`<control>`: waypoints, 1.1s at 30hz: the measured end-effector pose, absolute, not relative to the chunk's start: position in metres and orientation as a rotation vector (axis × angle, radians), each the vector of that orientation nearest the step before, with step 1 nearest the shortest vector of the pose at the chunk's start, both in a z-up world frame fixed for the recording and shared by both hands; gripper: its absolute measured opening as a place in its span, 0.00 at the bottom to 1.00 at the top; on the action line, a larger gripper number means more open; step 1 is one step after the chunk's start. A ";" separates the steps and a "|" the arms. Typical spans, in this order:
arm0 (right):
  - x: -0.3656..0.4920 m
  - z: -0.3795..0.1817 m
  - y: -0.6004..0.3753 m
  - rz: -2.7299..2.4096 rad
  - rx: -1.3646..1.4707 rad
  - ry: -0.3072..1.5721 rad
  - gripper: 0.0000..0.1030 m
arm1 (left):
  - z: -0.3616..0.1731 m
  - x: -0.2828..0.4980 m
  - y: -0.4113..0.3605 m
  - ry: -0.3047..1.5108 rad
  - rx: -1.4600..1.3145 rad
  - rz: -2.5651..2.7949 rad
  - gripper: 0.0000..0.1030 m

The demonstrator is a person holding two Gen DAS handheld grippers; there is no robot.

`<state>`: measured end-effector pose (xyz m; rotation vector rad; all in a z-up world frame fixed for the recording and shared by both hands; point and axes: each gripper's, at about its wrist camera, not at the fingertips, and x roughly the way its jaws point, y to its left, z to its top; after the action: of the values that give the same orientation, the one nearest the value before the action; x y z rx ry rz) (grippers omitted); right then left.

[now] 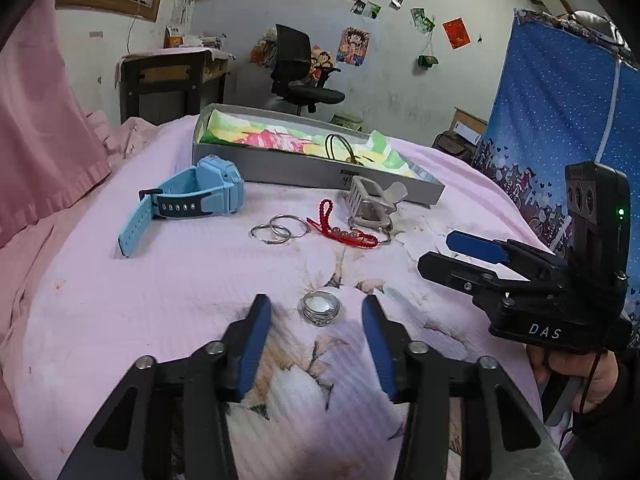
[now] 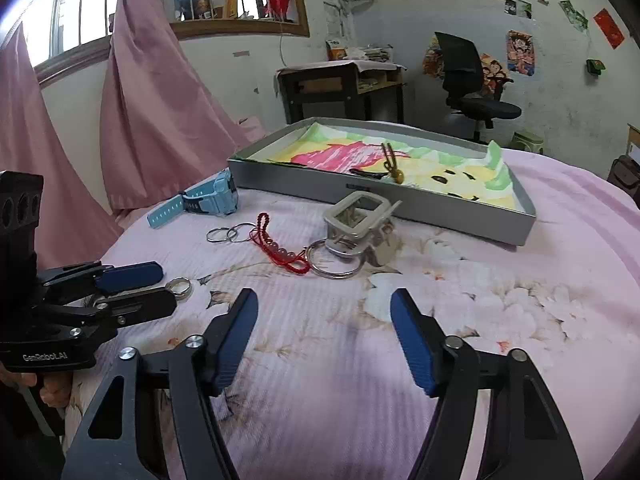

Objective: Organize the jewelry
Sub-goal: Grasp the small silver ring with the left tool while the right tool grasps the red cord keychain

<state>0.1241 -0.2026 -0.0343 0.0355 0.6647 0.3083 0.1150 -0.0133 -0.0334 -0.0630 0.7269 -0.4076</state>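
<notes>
Left tongs (image 1: 316, 312) are seen with the two blue pads apart, a silver ring (image 1: 321, 308) lying on the bed cover between them, not pressed by either pad. In the right wrist view the same ring (image 2: 179, 287) appears just past the tips of those left tongs (image 2: 162, 286). Right tongs (image 2: 324, 320) are parted too, with nothing between the pads, only the pink floral bed cover (image 2: 500, 340) under them. A hand (image 1: 576, 376) is seen on the right handle at the lower edge.

Further back on the cover a red beaded cord (image 1: 344, 228) is laid beside two linked silver hoops (image 1: 280, 228), touching or nearly so. A grey clip-like piece with a large key ring (image 2: 336, 258) is placed just in front of the tray; what it is exactly cannot be told. A light blue watch (image 1: 192, 200) is set to the left, close to the tray's near corner.

The grey tray (image 1: 304, 168) is lined with a bright flowered cloth, and a dark loop with a yellowish bead (image 2: 394, 166) is lying inside it. Pink curtains (image 2: 152, 100) are hung at the left.
</notes>
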 end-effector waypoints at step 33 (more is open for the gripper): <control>0.178 -0.056 -0.167 0.452 0.024 0.778 0.07 | -0.041 0.151 -0.012 0.768 -0.154 -0.409 0.19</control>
<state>0.1776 -0.1666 -0.0558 0.0237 0.7782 0.4519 0.1510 -0.0118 -0.0406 -0.1543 0.7678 -0.4091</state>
